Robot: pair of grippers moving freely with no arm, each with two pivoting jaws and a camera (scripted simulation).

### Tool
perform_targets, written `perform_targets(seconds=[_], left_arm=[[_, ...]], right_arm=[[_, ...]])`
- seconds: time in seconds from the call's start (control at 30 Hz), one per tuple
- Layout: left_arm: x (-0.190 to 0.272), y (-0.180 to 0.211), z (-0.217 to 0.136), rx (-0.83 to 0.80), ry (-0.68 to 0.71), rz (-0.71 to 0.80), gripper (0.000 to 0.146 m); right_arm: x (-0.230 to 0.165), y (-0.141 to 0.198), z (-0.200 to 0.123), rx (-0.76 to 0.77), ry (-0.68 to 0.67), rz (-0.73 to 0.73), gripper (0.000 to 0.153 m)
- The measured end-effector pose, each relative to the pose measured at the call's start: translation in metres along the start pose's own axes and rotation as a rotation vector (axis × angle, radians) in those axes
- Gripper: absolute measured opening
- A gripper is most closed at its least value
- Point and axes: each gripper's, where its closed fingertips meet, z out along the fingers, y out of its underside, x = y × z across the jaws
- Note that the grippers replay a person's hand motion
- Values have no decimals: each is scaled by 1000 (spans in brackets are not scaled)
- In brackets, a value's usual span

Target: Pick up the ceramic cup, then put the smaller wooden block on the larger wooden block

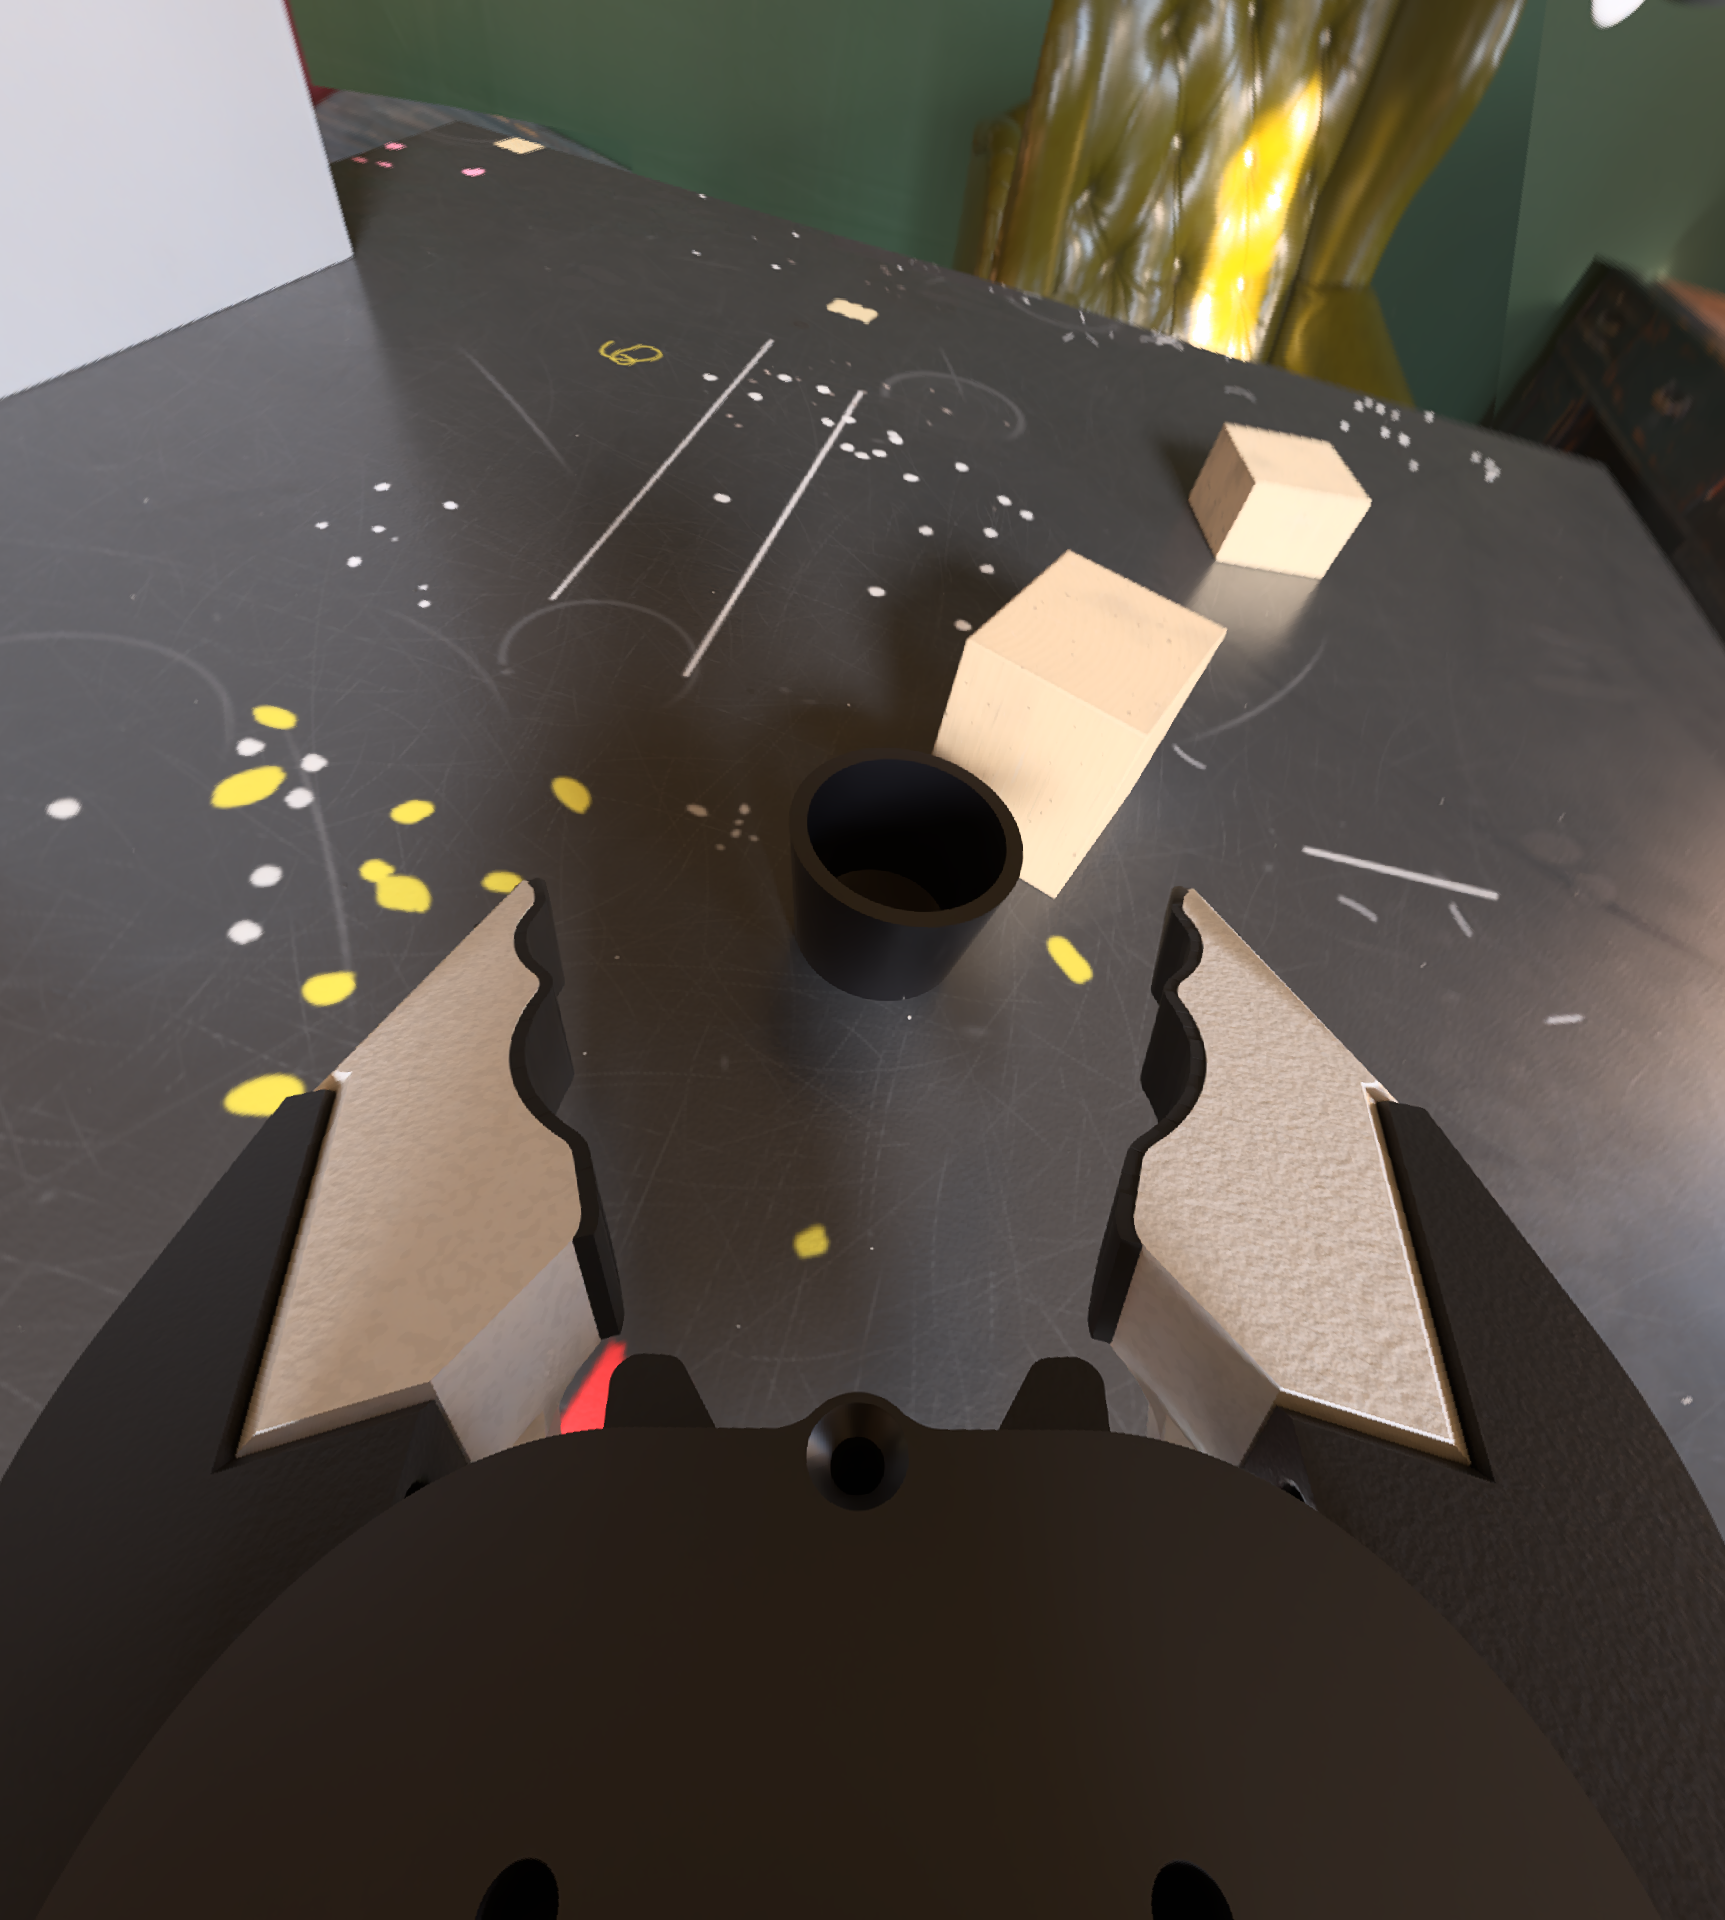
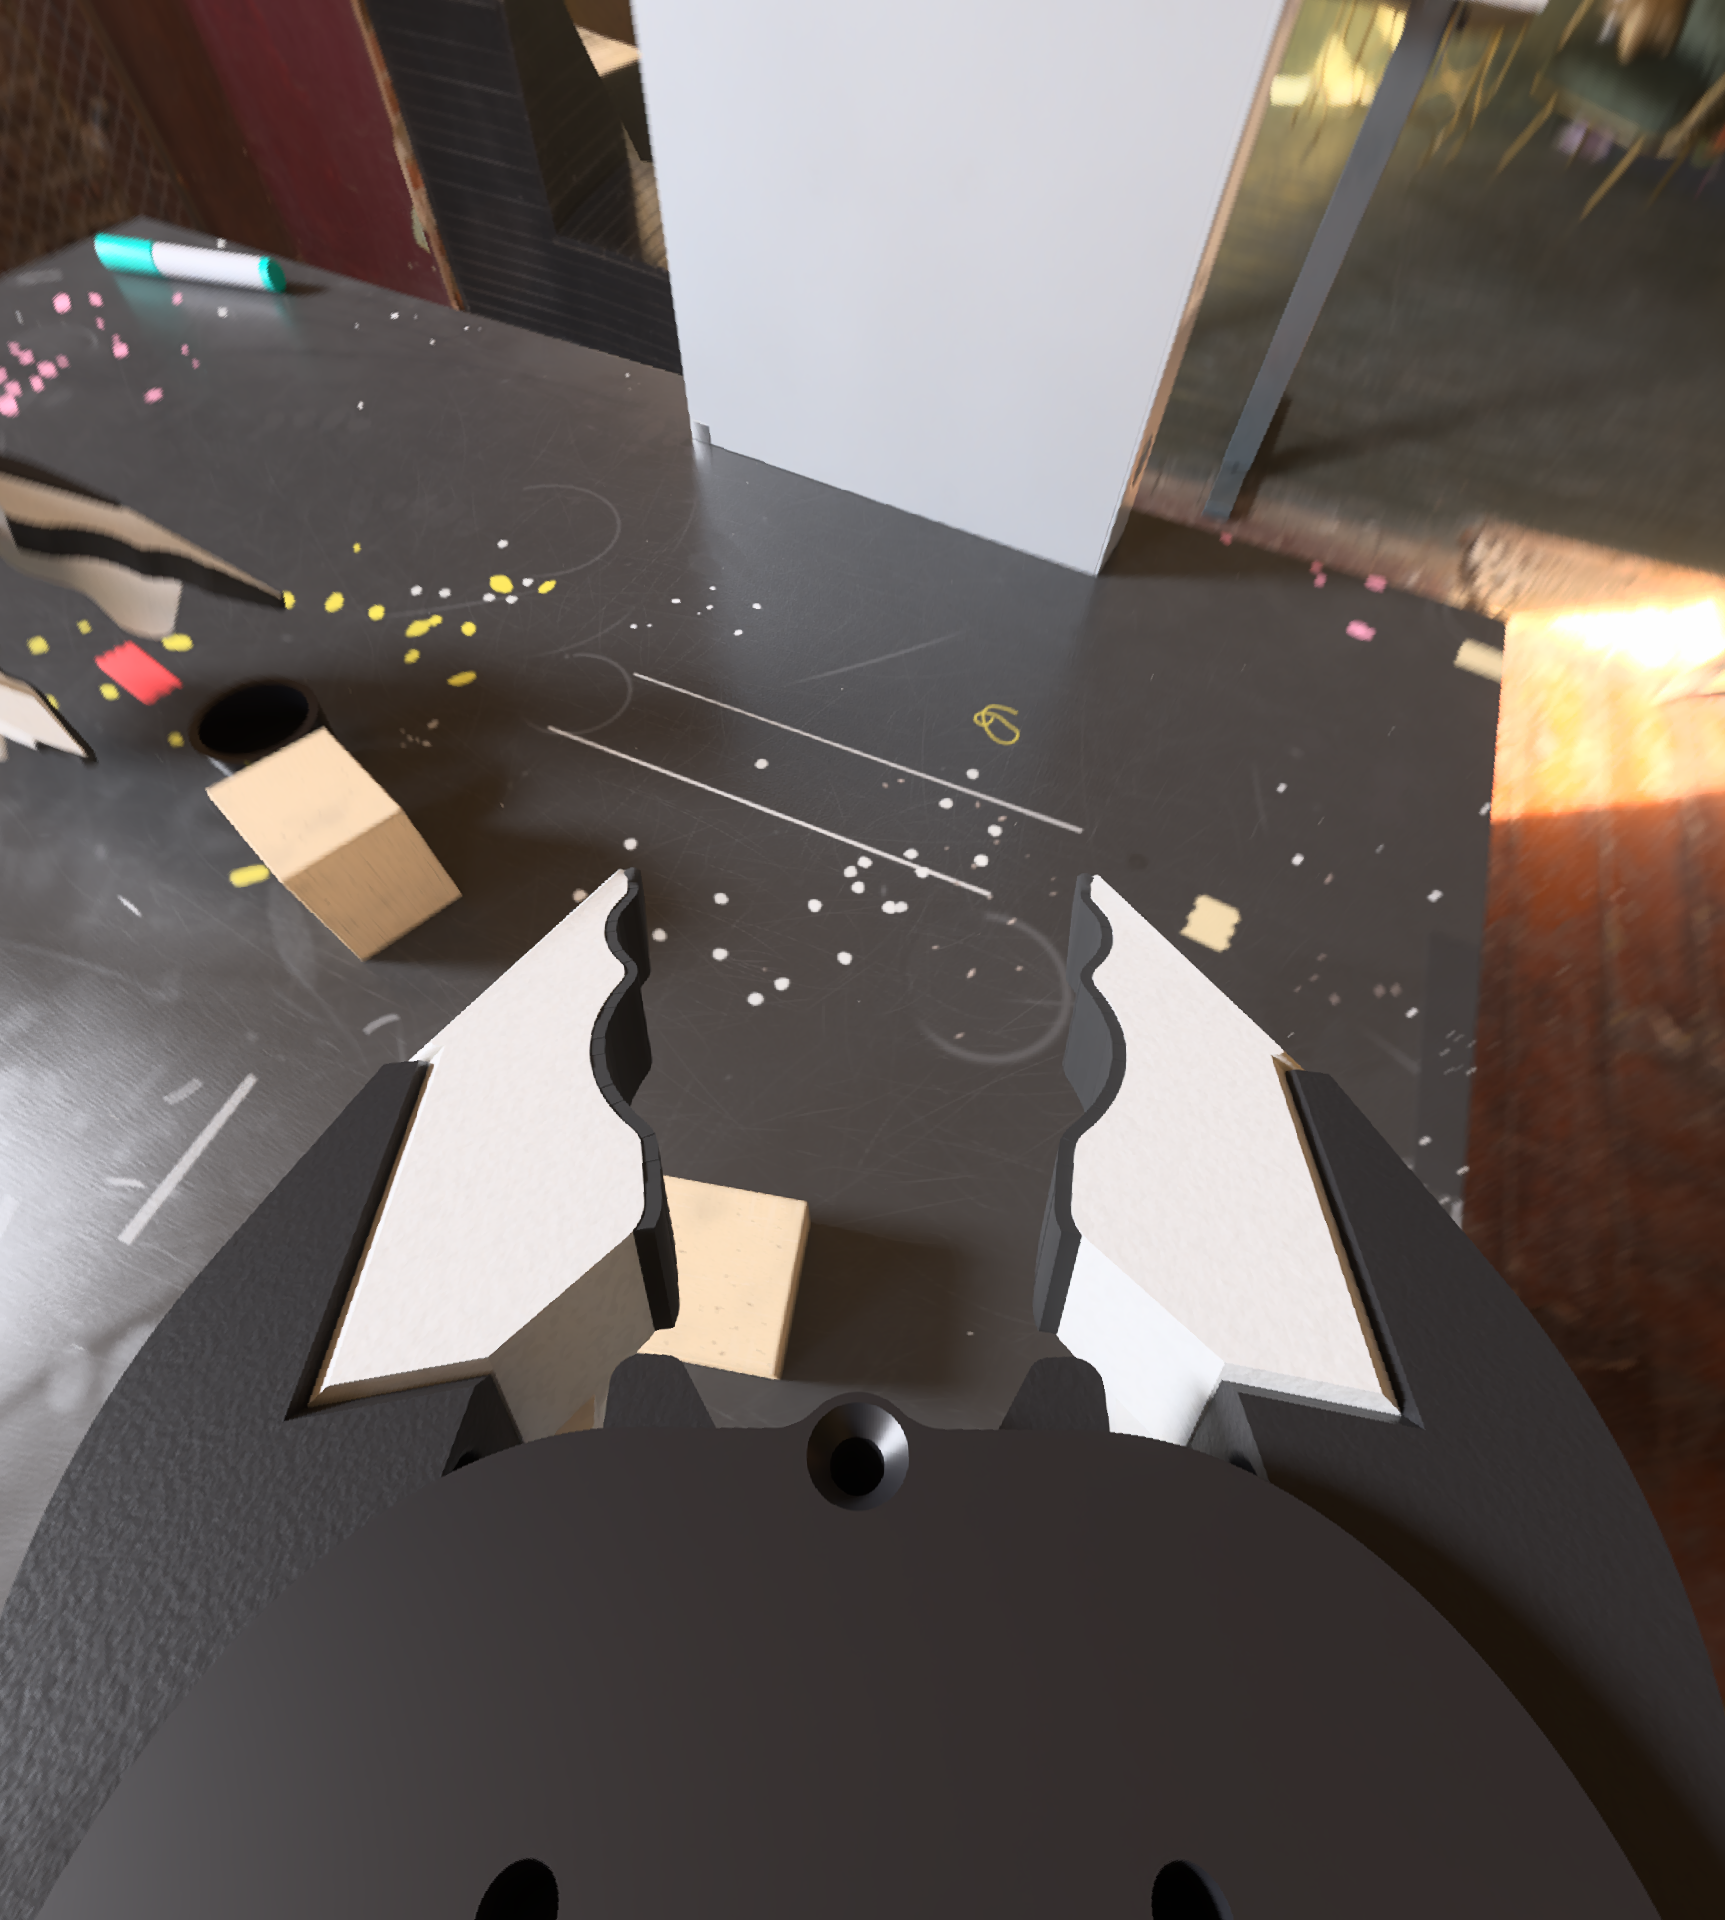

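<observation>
A black ceramic cup (image 1: 894, 878) stands upright on the dark table (image 1: 422, 623), just ahead of my open, empty left gripper (image 1: 858, 894). The larger wooden block (image 1: 1076, 707) sits right behind the cup, touching or nearly so. The smaller wooden block (image 1: 1279, 499) lies farther back right. In the right wrist view my right gripper (image 2: 858, 883) is open and empty, with the smaller block (image 2: 733, 1288) low between its fingers, close to the left finger (image 2: 515, 1122). The larger block (image 2: 328, 842), the cup (image 2: 250, 717) and the left gripper (image 2: 58, 623) show at the left.
A tall white box (image 2: 920, 260) stands at the table's back edge; it also shows in the left wrist view (image 1: 89, 177). A teal and white marker (image 2: 193, 262) lies at the far left corner. The table edge (image 2: 1492, 831) drops to the floor on the right.
</observation>
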Motion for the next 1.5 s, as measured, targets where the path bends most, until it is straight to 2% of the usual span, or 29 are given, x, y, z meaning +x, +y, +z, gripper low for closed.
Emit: perform_targets(seconds=[0.07,0.13,0.3,0.47,0.8,0.9,0.93,1.07,1.27,1.5], left_arm=[[1,2,3,-31,2,64,118],[1,5,7,-68,-25,111,119],[8,10,20,-105,14,133,119],[6,17,31,-142,-9,174,117],[6,20,40,-177,-28,229,72],[6,22,39,-188,-26,235,56],[7,22,38,-183,-25,231,56],[8,20,36,-168,-16,214,56],[6,9,23,-115,-17,170,56],[3,-7,1,-90,-38,176,56]], right_arm=[[-7,4,-5,36,9,-79,84],[-11,17,-7,73,5,-82,85],[-21,76,-5,81,35,56,93],[-38,124,-1,71,65,155,106],[-45,159,24,-85,88,177,107],[-46,168,34,-140,81,180,96],[-47,170,37,-155,75,180,88],[-47,169,38,-166,70,181,62],[-46,162,36,-138,52,199,62],[-54,94,25,7,-63,158,62]])
